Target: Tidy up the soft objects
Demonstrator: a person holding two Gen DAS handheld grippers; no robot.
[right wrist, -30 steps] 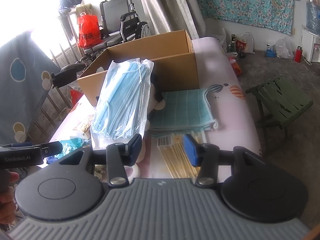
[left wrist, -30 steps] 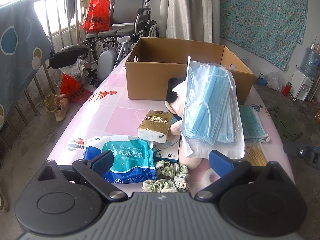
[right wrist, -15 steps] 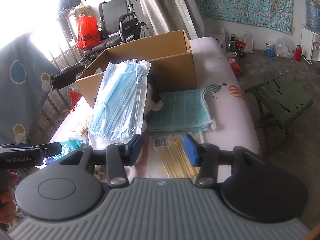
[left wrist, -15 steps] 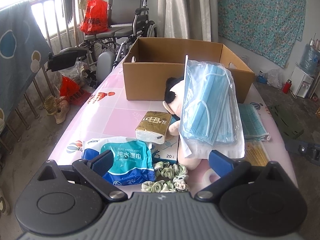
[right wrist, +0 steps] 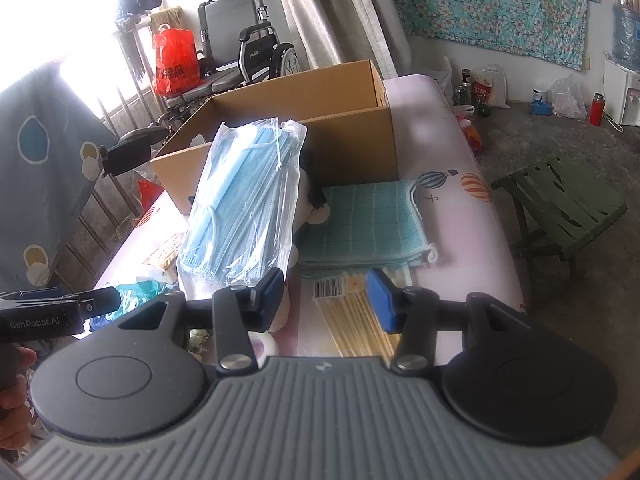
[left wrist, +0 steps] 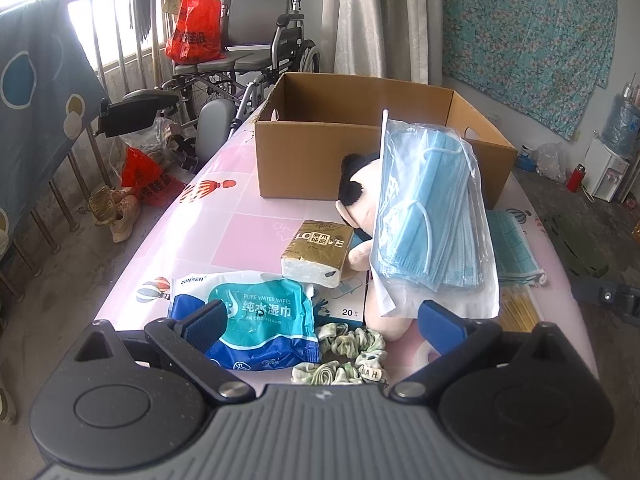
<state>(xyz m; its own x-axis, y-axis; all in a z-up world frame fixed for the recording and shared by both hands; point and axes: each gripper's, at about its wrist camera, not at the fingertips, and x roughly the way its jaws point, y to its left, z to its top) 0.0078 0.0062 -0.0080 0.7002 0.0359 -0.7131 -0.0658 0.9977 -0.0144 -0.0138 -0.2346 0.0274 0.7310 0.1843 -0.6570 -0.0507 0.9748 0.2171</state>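
Two downward-tilted wrist views near the table's front edge; shared cardboard box [left wrist: 360, 152] [right wrist: 304, 136]

Lived-in home room, wheelchair [left wrist: 256, 36], curtains [left wrist: 380, 20], floral wall cloth [left wrist: 528, 24]

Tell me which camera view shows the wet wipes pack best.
The left wrist view. There the wet wipes pack lies face up near the camera, its blue and teal label readable, only a corner hidden behind the left tool's finger. The right wrist view shows just a crumpled teal sliver of it, beyond the bag of face masks.

The bag of masks [left wrist: 432, 216] covers most of the plush toy [left wrist: 360, 204]; the box's [left wrist: 320, 160] inside floor is hidden
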